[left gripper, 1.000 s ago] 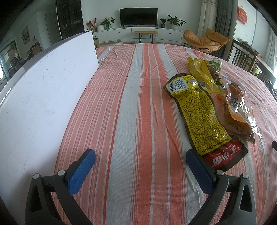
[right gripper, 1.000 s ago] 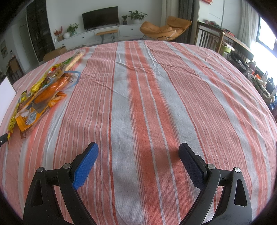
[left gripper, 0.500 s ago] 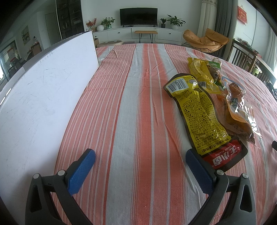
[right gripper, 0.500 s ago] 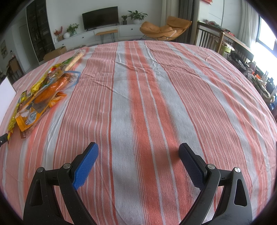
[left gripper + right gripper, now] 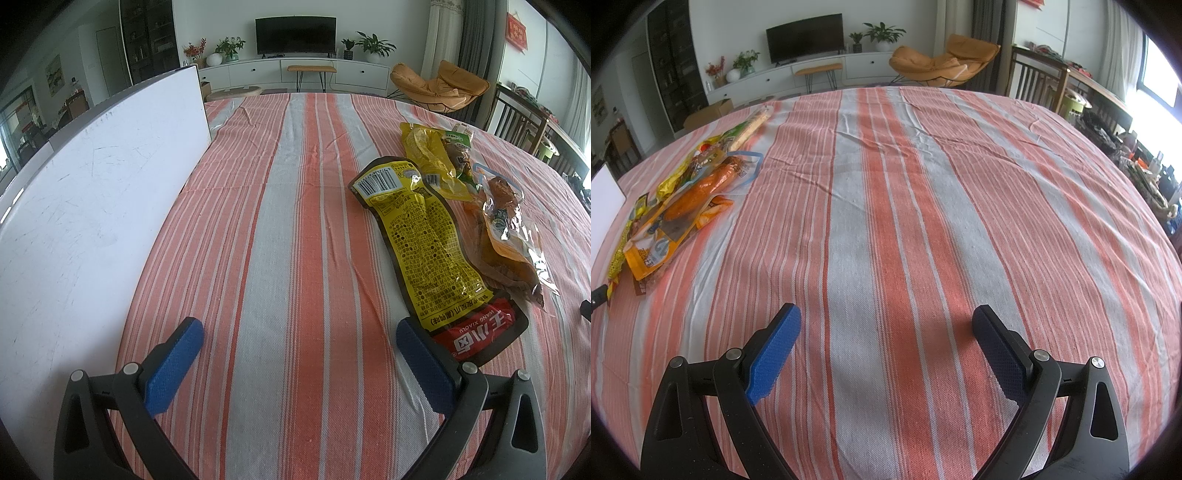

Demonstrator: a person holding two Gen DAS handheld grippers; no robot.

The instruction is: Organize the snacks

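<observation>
Surface: striped cloth (image 5: 295, 221), orange and grey.
Left tongs (image 5: 299, 332): spread wide, empty; yellow snack packet (image 5: 424, 236) beside the right finger (red end nearest).
Right tongs (image 5: 886, 332): spread wide, empty; snack pile (image 5: 683, 192) far forward-left.
White board (image 5: 92, 206): left of left tongs.
</observation>
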